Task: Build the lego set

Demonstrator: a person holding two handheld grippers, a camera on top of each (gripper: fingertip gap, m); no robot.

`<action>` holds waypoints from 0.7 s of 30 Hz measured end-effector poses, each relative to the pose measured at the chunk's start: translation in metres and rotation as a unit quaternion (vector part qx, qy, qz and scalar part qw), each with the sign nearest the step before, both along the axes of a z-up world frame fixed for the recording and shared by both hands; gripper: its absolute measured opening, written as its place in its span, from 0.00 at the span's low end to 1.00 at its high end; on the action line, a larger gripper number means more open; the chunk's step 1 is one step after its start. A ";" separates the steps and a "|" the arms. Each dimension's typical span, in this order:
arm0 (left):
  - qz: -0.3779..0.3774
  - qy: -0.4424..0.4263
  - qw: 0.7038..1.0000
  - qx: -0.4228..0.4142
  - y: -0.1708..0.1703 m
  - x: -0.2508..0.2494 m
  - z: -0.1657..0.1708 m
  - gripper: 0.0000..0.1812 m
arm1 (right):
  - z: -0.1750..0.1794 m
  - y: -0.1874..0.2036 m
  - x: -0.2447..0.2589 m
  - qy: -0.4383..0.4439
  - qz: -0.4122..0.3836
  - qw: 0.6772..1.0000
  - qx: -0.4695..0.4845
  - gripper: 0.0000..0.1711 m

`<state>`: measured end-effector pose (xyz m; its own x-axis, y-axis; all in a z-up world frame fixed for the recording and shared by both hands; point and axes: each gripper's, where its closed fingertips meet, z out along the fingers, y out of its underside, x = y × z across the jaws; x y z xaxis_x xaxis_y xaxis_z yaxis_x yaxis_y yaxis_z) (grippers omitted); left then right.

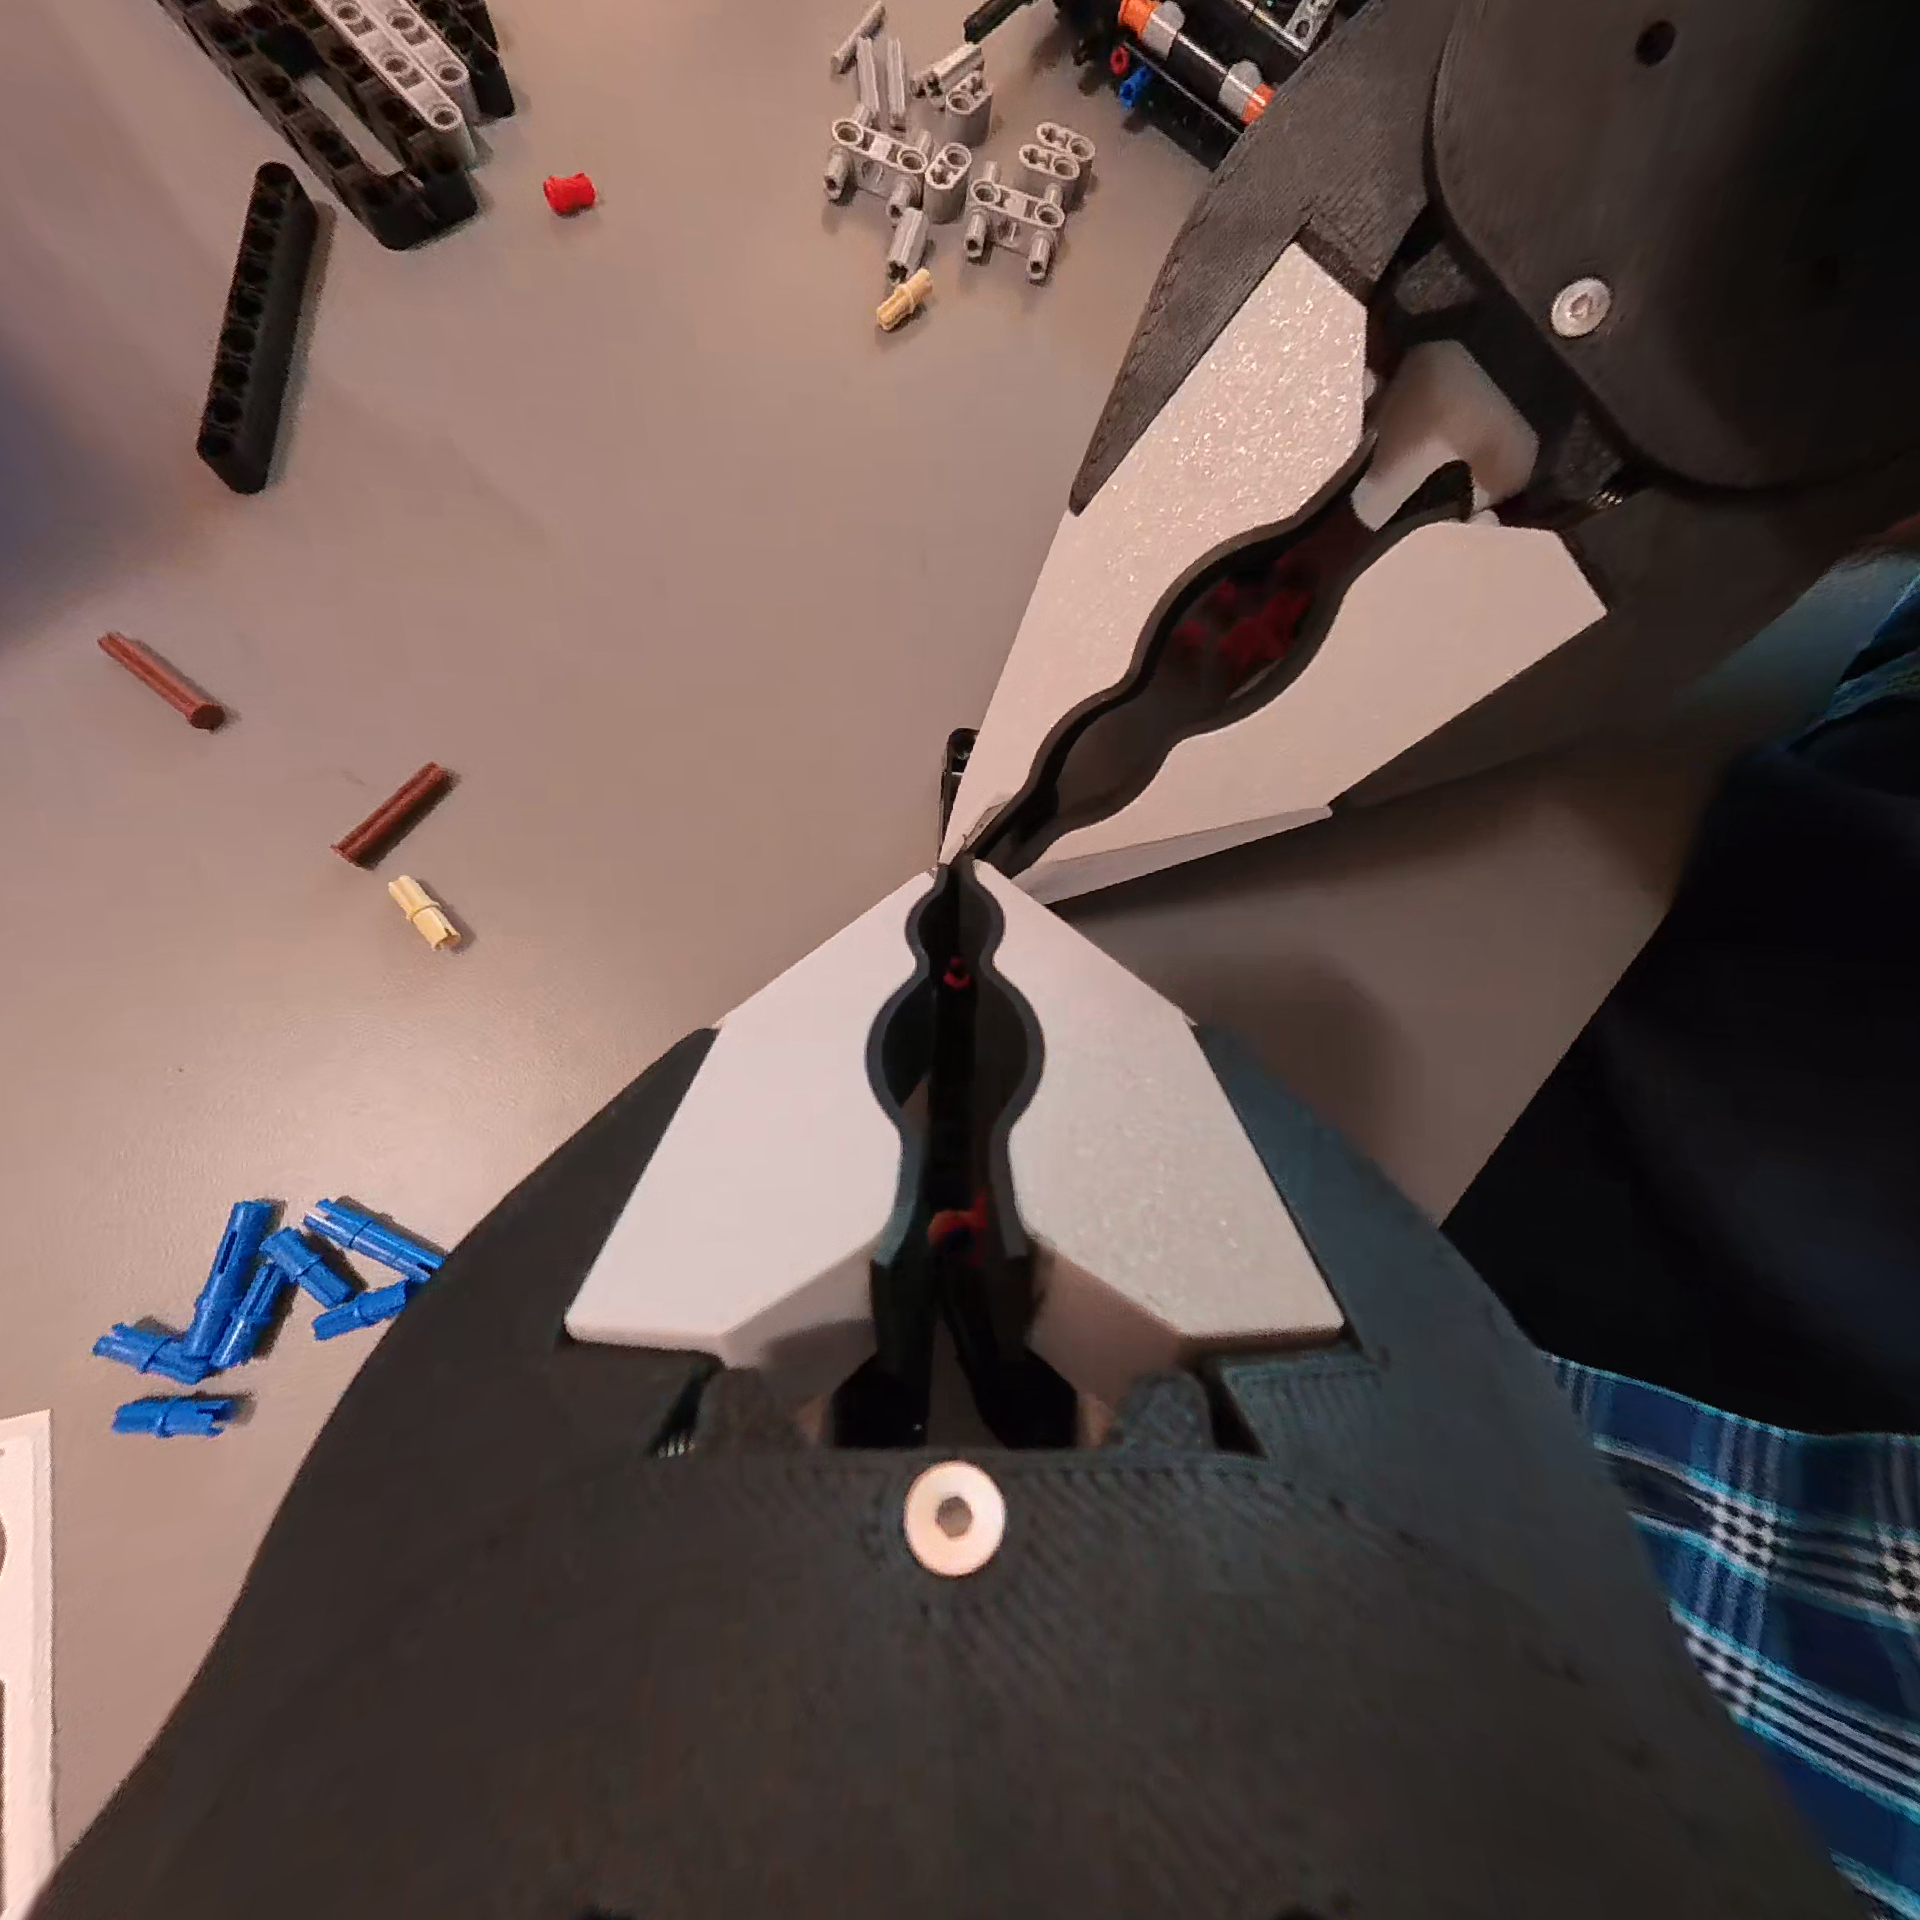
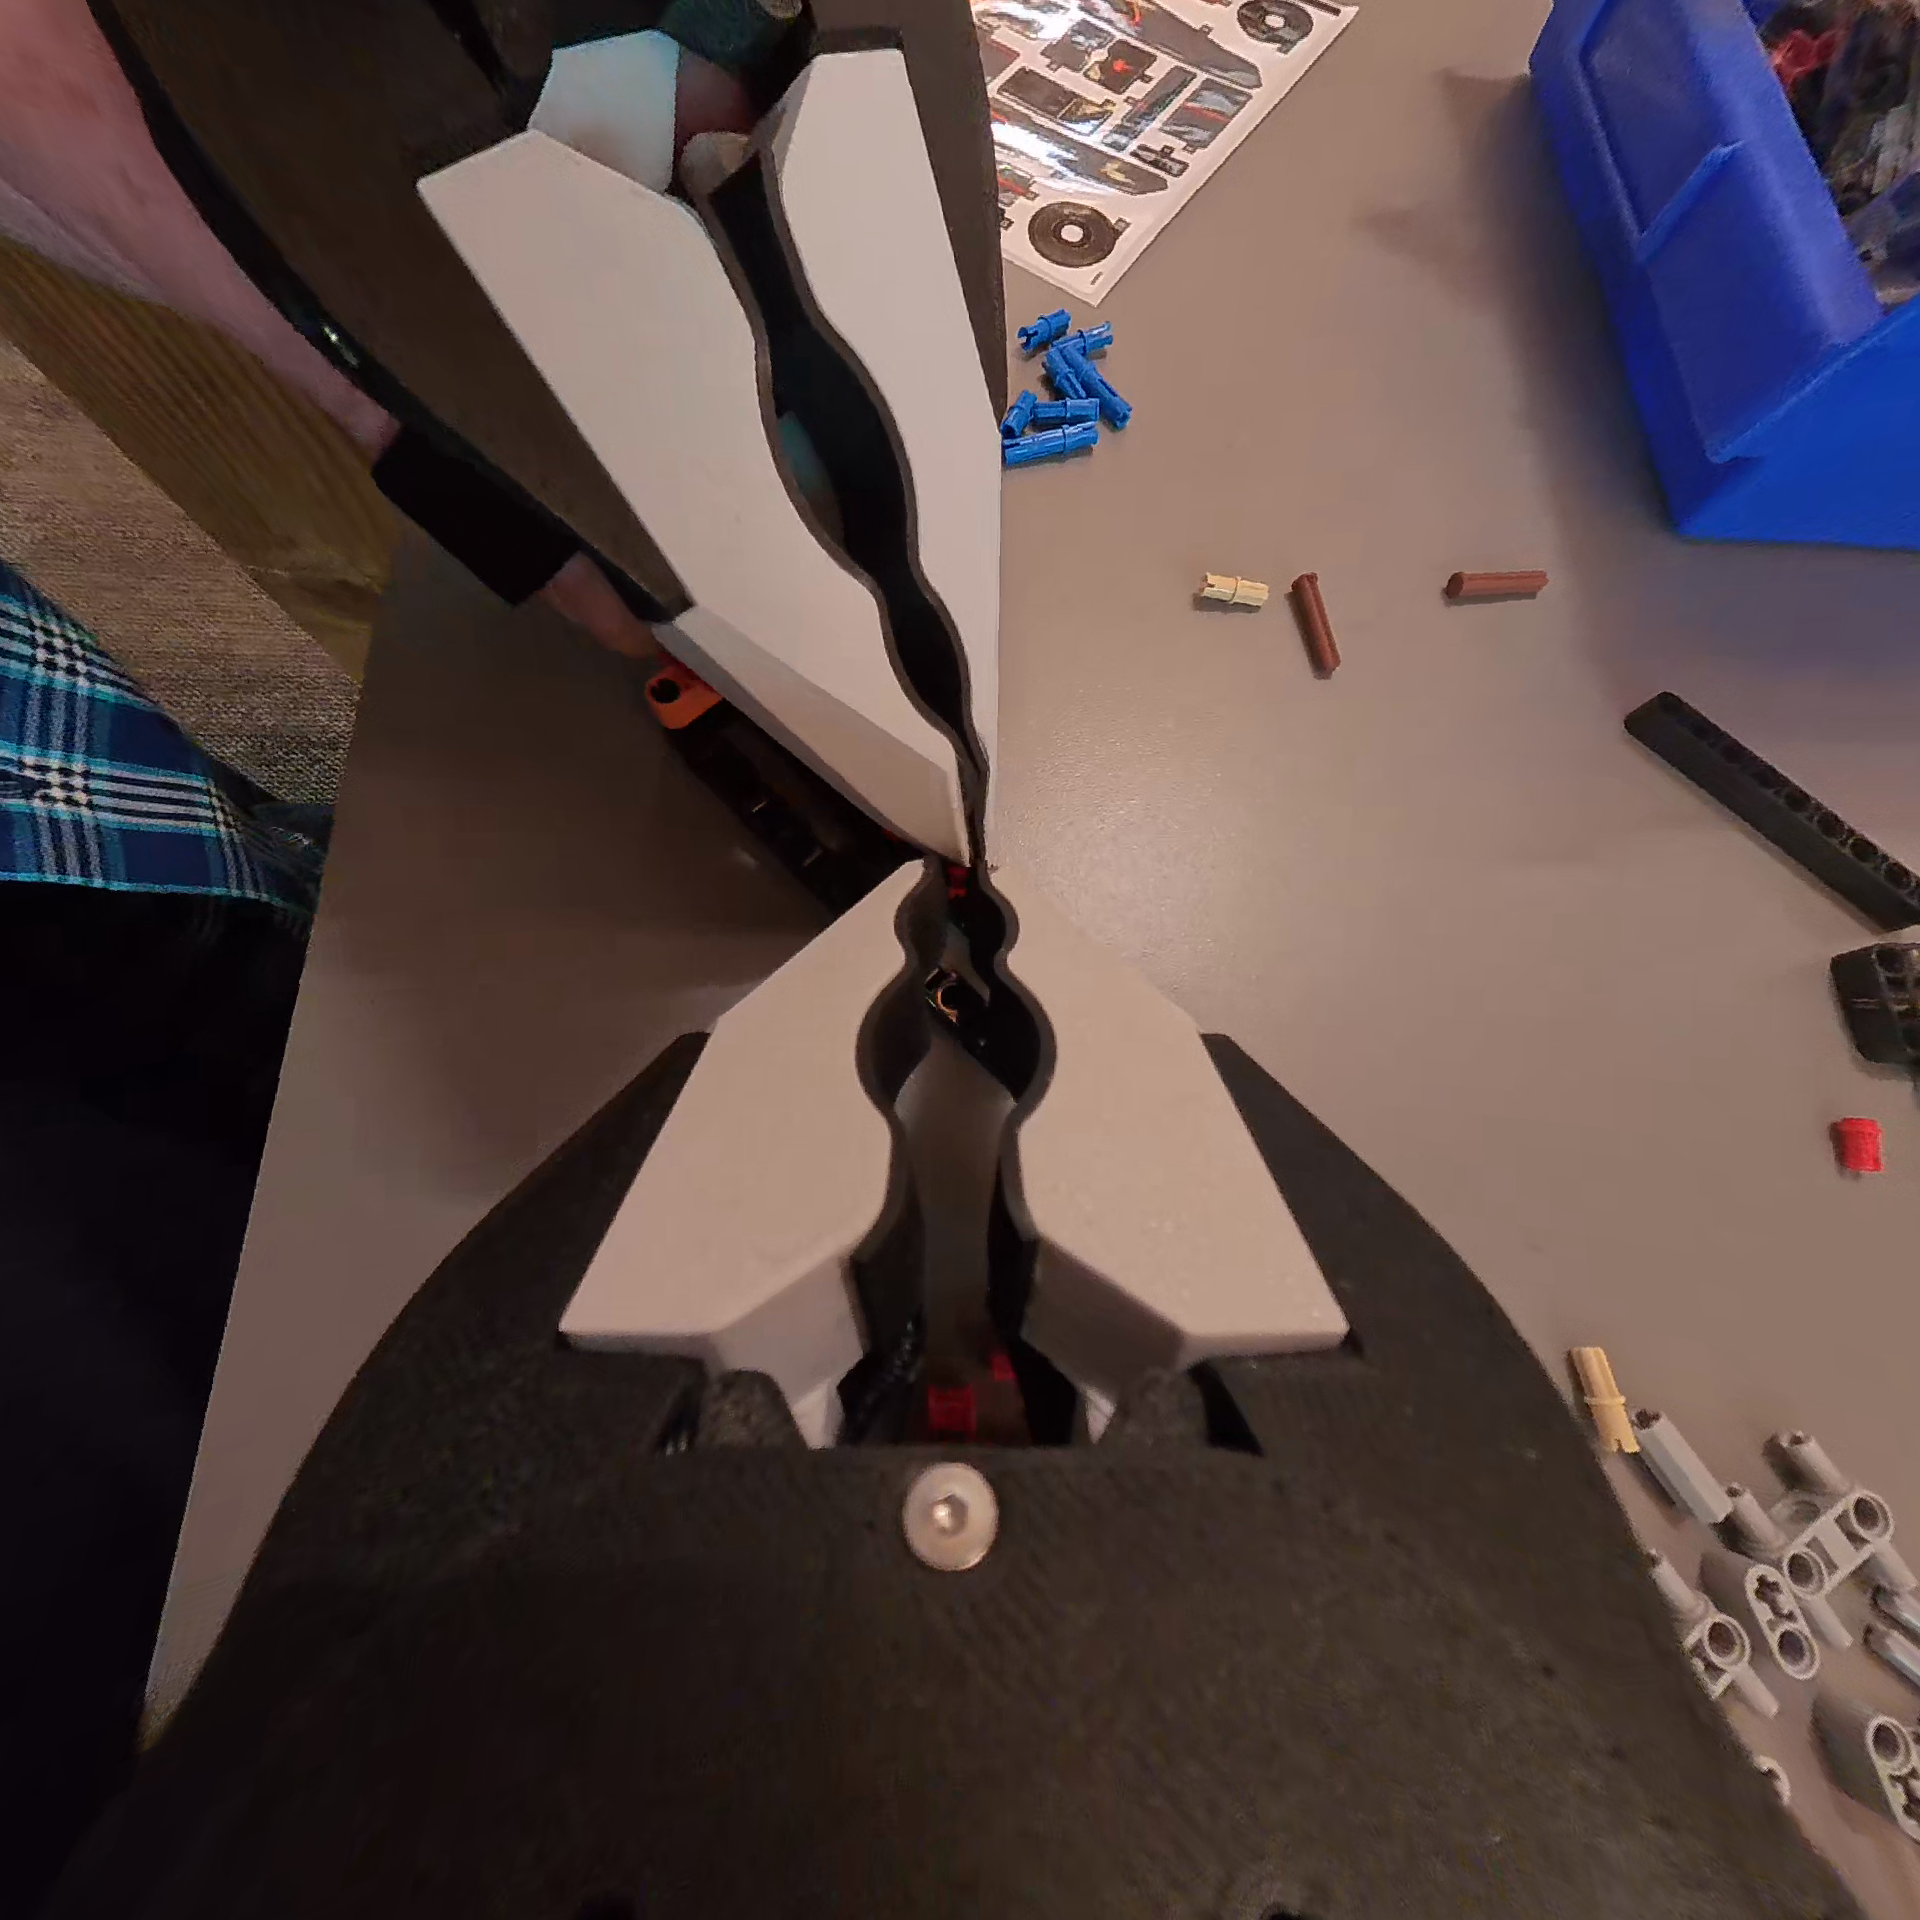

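Note:
My left gripper (image 1: pixel 951 878) and right gripper (image 2: pixel 961 878) are both shut, and their tips meet point to point above the grey table. The right gripper also shows in the left wrist view (image 1: pixel 971 836), and the left gripper in the right wrist view (image 2: pixel 977 831). A long black lego assembly (image 2: pixel 758 769) with an orange part and red pins runs under both sets of fingers. It shows through my left gripper's finger gap (image 1: pixel 956 1091), and a black end (image 1: pixel 958 764) pokes out past the tips. What the tips pinch is hidden.
Loose on the table are blue pins (image 1: pixel 239 1320), two brown axles (image 1: pixel 393 814), a tan pin (image 1: pixel 424 912), a black beam (image 1: pixel 258 327), a red bush (image 1: pixel 568 193) and grey connectors (image 1: pixel 956 177). A blue bin (image 2: pixel 1745 281) and a sticker sheet (image 2: pixel 1132 114) lie far off. The table edge (image 2: pixel 343 831) is close. The tips of both grippers are at nearly the same place. The tan pin (image 1: pixel 424 912) is about equally far from each gripper, around 10 centimeters. It is also in sight in the right wrist view (image 2: pixel 1233 588).

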<state>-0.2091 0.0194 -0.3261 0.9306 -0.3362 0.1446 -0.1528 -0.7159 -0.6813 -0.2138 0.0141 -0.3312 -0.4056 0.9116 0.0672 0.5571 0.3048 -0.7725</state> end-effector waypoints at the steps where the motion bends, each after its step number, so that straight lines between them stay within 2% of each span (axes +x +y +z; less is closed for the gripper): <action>1: -0.002 0.011 1.000 -0.001 0.000 0.000 0.000 0.00 | 0.000 0.000 0.000 0.000 0.000 1.000 0.002 0.01; 21: 0.025 0.079 0.996 0.024 0.000 0.000 -0.001 0.00 | -0.003 0.001 0.002 -0.001 -0.007 1.000 0.013 0.01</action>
